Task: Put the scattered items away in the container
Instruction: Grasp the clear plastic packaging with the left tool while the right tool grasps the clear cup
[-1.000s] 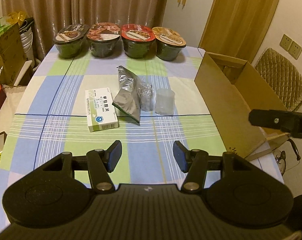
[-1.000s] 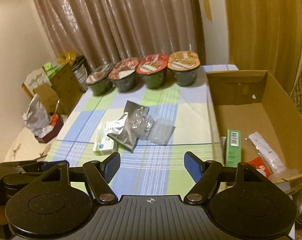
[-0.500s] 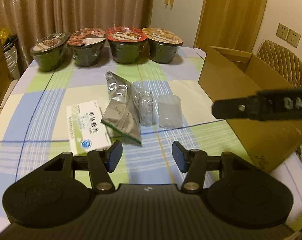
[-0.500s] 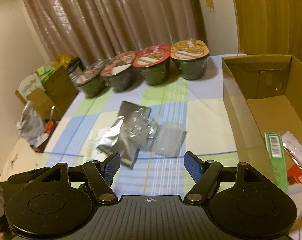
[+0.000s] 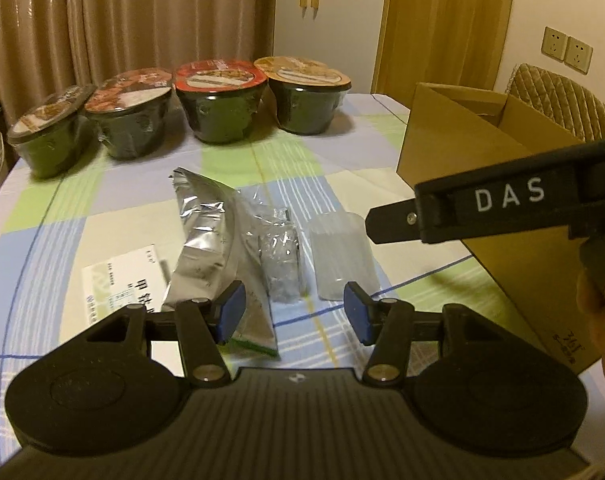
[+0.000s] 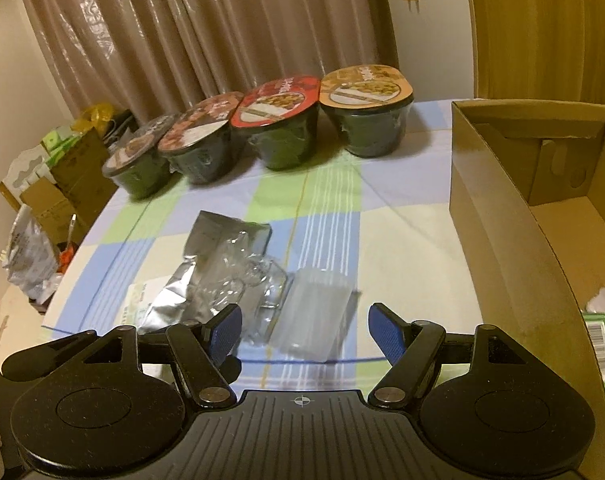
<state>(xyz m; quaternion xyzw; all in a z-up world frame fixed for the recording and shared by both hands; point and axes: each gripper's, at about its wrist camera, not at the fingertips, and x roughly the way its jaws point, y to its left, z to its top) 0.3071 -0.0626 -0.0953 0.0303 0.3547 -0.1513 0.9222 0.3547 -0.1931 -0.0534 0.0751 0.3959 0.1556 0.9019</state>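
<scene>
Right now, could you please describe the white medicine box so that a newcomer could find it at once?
Start at the open brown cardboard box on the right of the checked tablecloth, then look left along the small items lying beside it. The flat white medicine box with printed characters lies leftmost, partly under the silver foil pouch; it alone is rigid, white and rectangular.

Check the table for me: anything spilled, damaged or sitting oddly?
Nothing spilled or broken. The silver foil pouch lies crumpled, overlapping the white medicine box, with a clear crinkled wrapper against it. The four noodle bowls stand upright in a row.
</scene>
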